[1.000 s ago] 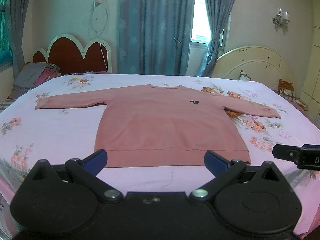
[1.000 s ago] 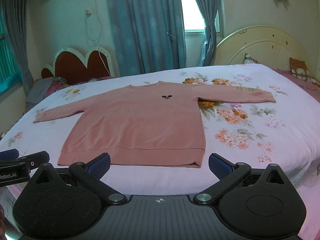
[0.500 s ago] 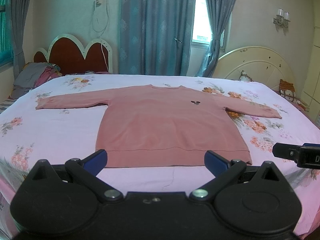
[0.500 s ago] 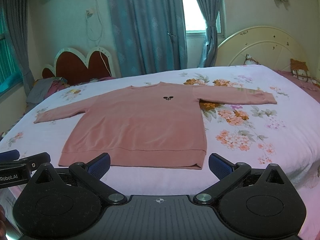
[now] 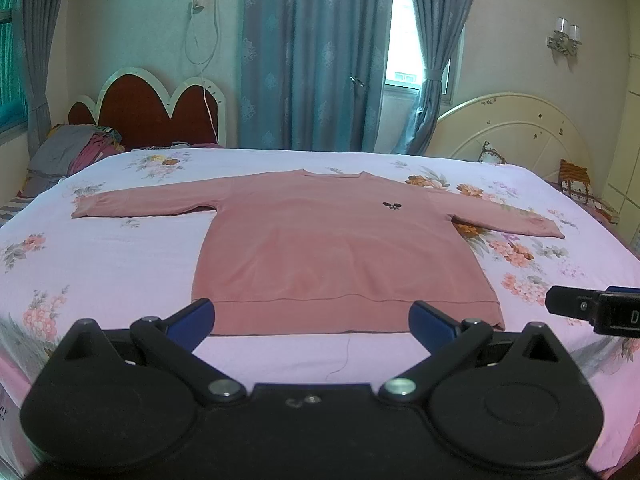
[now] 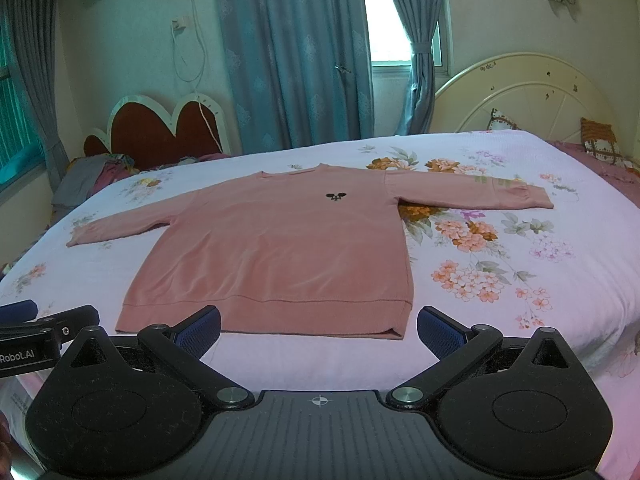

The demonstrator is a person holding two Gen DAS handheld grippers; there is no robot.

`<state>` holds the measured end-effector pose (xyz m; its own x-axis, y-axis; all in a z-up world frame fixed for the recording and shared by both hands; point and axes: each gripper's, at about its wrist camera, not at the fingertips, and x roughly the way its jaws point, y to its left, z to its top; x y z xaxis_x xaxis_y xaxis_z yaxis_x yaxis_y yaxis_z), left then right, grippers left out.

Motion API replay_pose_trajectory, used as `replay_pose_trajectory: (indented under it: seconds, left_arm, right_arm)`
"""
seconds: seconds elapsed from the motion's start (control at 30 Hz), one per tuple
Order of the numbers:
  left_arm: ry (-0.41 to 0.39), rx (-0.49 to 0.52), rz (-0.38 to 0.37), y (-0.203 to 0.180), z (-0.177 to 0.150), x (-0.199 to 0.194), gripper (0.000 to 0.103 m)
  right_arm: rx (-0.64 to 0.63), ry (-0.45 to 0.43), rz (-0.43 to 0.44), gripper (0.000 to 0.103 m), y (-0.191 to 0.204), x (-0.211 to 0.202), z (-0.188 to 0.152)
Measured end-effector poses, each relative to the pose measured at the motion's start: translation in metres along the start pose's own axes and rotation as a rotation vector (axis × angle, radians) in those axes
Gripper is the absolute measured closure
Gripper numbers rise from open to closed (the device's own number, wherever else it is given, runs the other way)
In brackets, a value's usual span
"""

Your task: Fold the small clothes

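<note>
A pink long-sleeved sweatshirt (image 5: 336, 252) (image 6: 280, 248) lies flat and face up on the bed, sleeves spread to both sides, a small black emblem on its chest. Its hem faces me. My left gripper (image 5: 312, 316) hovers open just short of the hem, nothing between its blue pads. My right gripper (image 6: 319, 326) is likewise open and empty, in front of the hem's right half. Each gripper shows at the edge of the other's view: the right one (image 5: 592, 308) and the left one (image 6: 44, 332).
The bed has a lilac floral sheet (image 5: 120, 256) (image 6: 520, 256). A red scalloped headboard (image 5: 148, 112) and a heap of clothes (image 5: 72, 152) stand at the far left, a cream headboard (image 6: 528, 96) and cushions at the right. Curtains and a window lie behind.
Both views have crept very slightly forward and up; the sweatshirt lies as before and both grippers stay open.
</note>
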<state>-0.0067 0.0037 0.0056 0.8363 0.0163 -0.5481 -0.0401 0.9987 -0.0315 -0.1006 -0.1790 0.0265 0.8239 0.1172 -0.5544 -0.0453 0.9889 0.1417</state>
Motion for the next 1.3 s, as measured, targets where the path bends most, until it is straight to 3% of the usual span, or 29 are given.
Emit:
replay_pose_trajectory:
  seconds: [0.77, 1.17, 1.3]
  left_arm:
    - [0.007, 0.023, 0.025, 0.001, 0.007, 0.016, 0.0]
    - [0.015, 0.034, 0.028, 0.01, 0.055, 0.104, 0.0]
    - [0.052, 0.022, -0.095, 0.021, 0.072, 0.141, 0.0]
  right_arm:
    - [0.003, 0.001, -0.014, 0.0, -0.005, 0.015, 0.008]
    - [0.075, -0.012, -0.089, 0.0, -0.027, 0.085, 0.058]
    - [0.112, -0.004, -0.13, 0.0, -0.035, 0.119, 0.076]
